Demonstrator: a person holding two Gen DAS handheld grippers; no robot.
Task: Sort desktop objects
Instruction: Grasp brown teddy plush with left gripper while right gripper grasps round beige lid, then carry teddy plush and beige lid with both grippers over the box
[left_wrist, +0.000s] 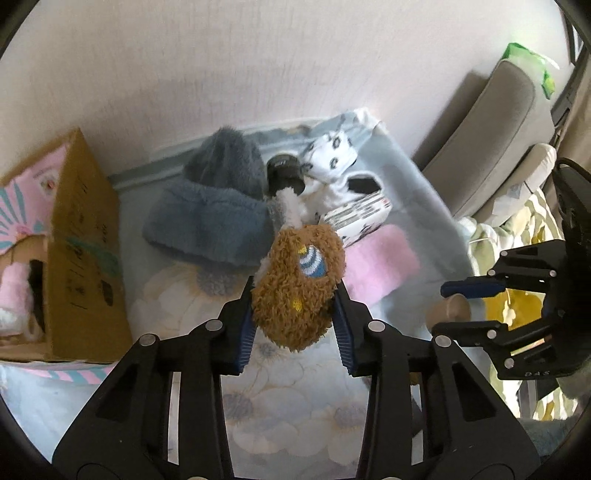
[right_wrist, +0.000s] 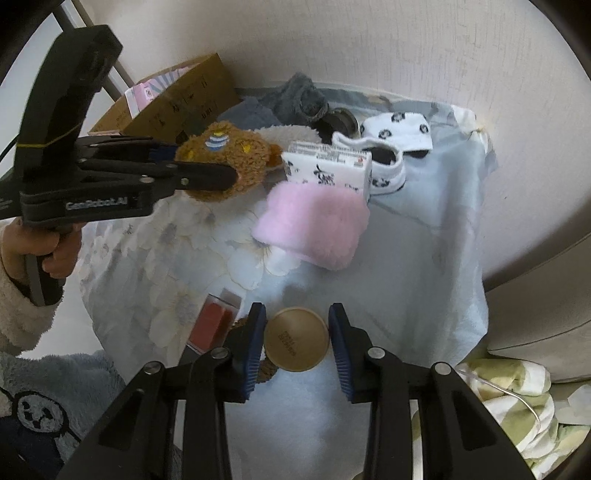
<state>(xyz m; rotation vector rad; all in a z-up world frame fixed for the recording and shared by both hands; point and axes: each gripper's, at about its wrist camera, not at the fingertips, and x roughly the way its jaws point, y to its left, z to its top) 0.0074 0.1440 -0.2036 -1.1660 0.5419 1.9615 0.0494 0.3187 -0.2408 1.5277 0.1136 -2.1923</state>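
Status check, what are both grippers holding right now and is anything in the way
Left gripper shut on brown plush toy, lifted off the cloth. Right gripper shut on tan round container. Pink fluffy item and cardboard box nearby, not blocking.

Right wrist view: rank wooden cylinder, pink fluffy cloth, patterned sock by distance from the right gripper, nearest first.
1. Wooden cylinder: between the right gripper pads, gripped.
2. Pink fluffy cloth: mid-table, straight ahead of the gripper.
3. Patterned sock: far end of the table, slightly right, behind the cloth.
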